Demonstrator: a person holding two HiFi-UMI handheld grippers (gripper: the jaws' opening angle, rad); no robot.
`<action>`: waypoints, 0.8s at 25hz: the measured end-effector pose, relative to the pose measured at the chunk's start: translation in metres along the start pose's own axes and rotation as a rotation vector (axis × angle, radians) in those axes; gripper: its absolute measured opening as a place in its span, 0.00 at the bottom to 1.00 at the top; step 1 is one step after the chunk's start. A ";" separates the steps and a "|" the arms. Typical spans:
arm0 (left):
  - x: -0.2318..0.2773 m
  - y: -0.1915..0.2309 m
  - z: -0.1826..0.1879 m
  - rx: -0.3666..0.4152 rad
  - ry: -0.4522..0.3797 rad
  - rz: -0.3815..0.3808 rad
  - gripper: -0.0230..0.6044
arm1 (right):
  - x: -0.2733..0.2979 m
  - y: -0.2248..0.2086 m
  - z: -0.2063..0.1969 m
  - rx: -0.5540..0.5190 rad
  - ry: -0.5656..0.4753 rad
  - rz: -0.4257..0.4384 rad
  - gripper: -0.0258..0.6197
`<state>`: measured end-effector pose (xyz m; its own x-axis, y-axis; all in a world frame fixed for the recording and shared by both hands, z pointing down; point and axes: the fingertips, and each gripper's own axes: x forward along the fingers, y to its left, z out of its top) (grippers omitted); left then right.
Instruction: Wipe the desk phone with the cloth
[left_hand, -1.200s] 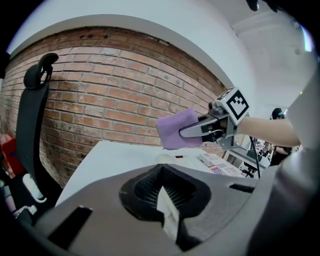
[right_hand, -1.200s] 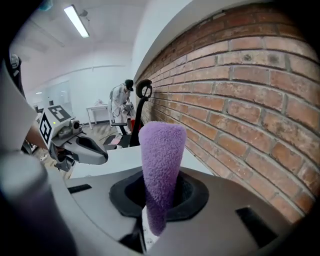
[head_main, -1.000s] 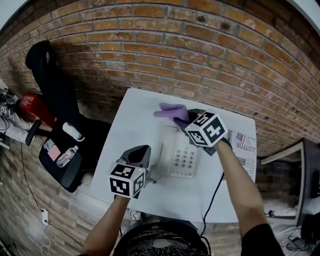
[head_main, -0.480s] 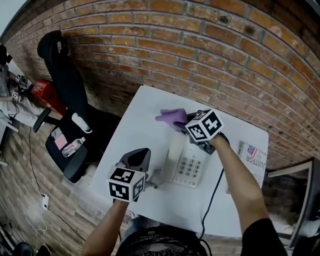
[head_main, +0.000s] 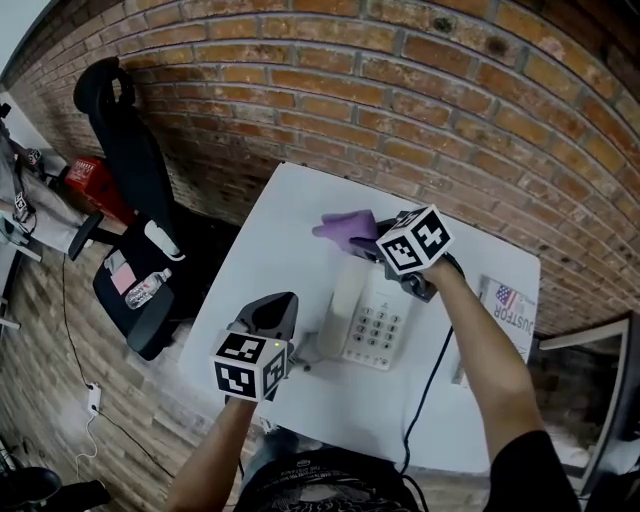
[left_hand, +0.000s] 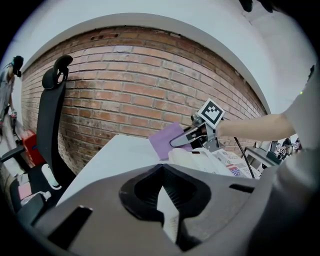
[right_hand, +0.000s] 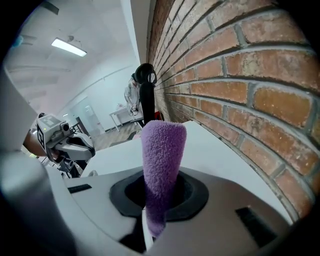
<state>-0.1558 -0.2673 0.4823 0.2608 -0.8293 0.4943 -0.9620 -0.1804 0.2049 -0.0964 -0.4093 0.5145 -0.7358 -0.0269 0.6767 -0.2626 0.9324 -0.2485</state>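
Observation:
A white desk phone (head_main: 367, 318) sits in the middle of the white table (head_main: 275, 235), with its handset along its left side. My right gripper (head_main: 366, 243) is shut on a purple cloth (head_main: 345, 229) and holds it at the phone's far end, just above the table. In the right gripper view the cloth (right_hand: 162, 150) sticks up out of the shut jaws of my right gripper (right_hand: 159, 192). My left gripper (head_main: 283, 302) is shut with nothing in it, just left of the phone's near corner. The left gripper view shows the phone (left_hand: 200, 159) and cloth (left_hand: 167, 142) ahead.
A brick wall (head_main: 420, 90) runs behind the table. A black office chair (head_main: 125, 180) stands to the left, with a bottle (head_main: 145, 290) on its seat. A newspaper (head_main: 505, 312) lies at the table's right edge. A black cable (head_main: 425, 385) runs off the near edge.
The head view has shifted. The right gripper with the cloth has stayed at the phone's far end, moving only slightly. The left gripper has stayed beside the phone's near left corner.

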 end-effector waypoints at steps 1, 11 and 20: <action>0.001 -0.001 0.000 0.001 0.000 -0.002 0.04 | -0.002 -0.001 -0.002 0.000 0.002 -0.002 0.11; 0.011 -0.017 0.000 0.015 0.000 -0.035 0.04 | -0.023 -0.009 -0.021 0.033 -0.002 -0.029 0.11; 0.022 -0.037 0.001 0.033 0.007 -0.074 0.04 | -0.046 -0.021 -0.042 0.067 0.000 -0.065 0.11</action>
<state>-0.1147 -0.2800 0.4848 0.3317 -0.8094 0.4846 -0.9422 -0.2588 0.2128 -0.0305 -0.4124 0.5179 -0.7159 -0.0864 0.6928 -0.3506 0.9026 -0.2497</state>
